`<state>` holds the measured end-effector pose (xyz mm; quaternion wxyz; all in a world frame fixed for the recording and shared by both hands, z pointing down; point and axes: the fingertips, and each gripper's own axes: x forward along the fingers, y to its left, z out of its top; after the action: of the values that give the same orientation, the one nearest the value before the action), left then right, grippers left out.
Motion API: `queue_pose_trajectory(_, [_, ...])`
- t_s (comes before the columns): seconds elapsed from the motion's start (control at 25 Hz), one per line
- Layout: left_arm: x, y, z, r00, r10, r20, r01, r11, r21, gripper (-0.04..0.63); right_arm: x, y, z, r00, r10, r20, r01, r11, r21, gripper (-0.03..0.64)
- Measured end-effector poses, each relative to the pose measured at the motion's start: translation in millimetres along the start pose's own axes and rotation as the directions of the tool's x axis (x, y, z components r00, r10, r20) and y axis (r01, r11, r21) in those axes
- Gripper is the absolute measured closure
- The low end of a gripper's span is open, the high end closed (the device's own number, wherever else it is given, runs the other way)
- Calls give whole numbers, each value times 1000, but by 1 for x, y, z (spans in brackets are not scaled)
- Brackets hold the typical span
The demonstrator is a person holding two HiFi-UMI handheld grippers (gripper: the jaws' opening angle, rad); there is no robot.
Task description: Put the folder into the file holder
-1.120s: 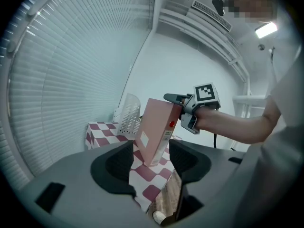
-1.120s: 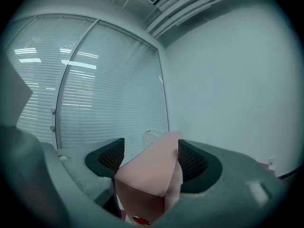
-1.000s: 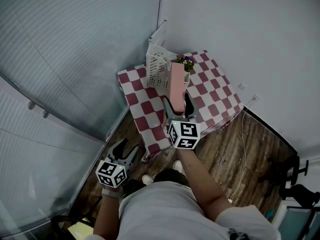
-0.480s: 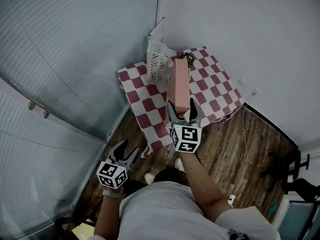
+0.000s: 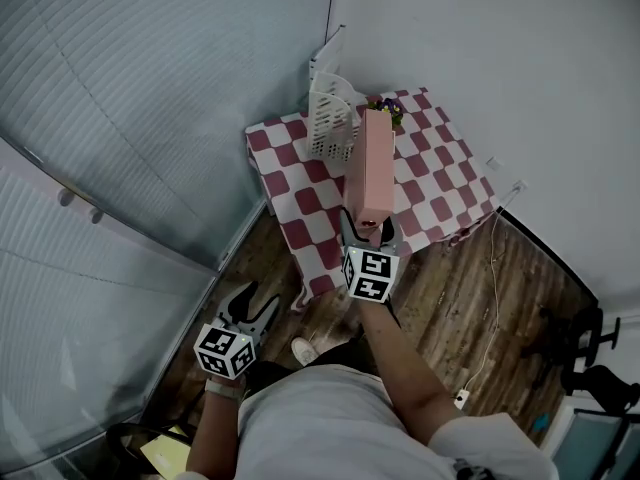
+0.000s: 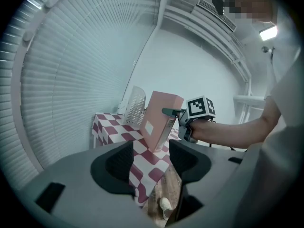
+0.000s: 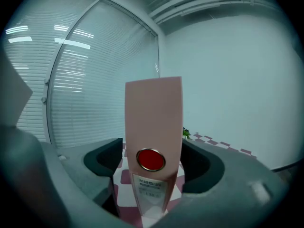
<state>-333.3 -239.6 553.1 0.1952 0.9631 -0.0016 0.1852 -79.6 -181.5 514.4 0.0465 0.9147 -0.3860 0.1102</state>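
A tall pink folder point(image 5: 377, 163) stands on end on the checked table point(image 5: 290, 183), its spine toward me. My right gripper point(image 5: 370, 226) is at that spine. Its jaws have just been opening, and the folder point(image 7: 153, 127) sits between them with a thin gap on the left side. The white mesh file holder point(image 5: 332, 118) stands at the table's back left corner, a little left of the folder's far end. In the left gripper view the folder point(image 6: 159, 120) stands right of the holder point(image 6: 134, 106). My left gripper point(image 5: 250, 303) hangs low beside the table, open and empty.
A small potted plant point(image 5: 385, 105) sits behind the folder at the table's back edge. Slatted blinds point(image 5: 150, 118) close off the left and a plain wall the right. A white cable point(image 5: 492, 268) runs over the wooden floor, and a shoe point(image 5: 306, 349) shows below the table.
The right gripper has sunk with the folder, which now stands lower on the table and shows more of its length. The left gripper has drifted slightly.
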Motion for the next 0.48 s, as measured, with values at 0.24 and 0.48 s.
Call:
queue_pose_trajectory(0.24, [-5,6,-9,999,39,-10,-40,999,-24,376,18,-6,-16,999,-27,-33,28,1000,15,255])
queue_pose_trajectory(0.48, [-6,9,-15,998,67,-21,-67,997,-33,377,35,-14,-40,995,-17,-94,24,997,70,255])
